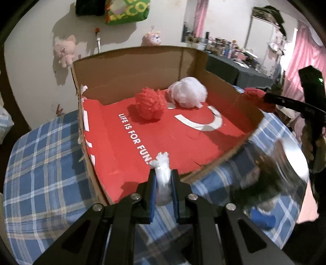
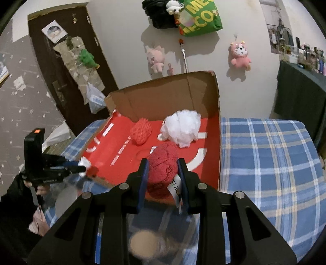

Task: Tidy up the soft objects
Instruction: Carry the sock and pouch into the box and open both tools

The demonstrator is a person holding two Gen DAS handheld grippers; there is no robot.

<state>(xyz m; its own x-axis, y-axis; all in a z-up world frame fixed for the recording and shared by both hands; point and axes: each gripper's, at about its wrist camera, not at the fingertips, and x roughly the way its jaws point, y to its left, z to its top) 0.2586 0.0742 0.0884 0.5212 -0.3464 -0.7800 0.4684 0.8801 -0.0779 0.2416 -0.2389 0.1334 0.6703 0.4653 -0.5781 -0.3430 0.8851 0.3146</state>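
An open cardboard box [image 1: 130, 67] with a red printed floor stands on the plaid bed; it also shows in the right wrist view [image 2: 163, 95]. Inside lie a red yarn pom-pom [image 1: 149, 104] [image 2: 141, 131] and a white mesh puff [image 1: 188, 91] [image 2: 181, 127]. My left gripper [image 1: 164, 179] is shut on a small white soft piece [image 1: 163, 173] at the box's near edge; it shows at the left in the right wrist view [image 2: 84, 168]. My right gripper [image 2: 163, 175] is shut on a red soft toy [image 2: 162, 169] with a white tag, at the box's near edge; the toy shows in the left wrist view [image 1: 255, 96].
The bed has a blue plaid cover [image 2: 264, 163] [image 1: 46, 173]. A shiny clear bowl [image 1: 273, 175] sits right of the box. Pink plush toys [image 2: 240, 54] and a green bag [image 2: 198, 18] hang on the wall. A dark door [image 2: 67, 67] is at left.
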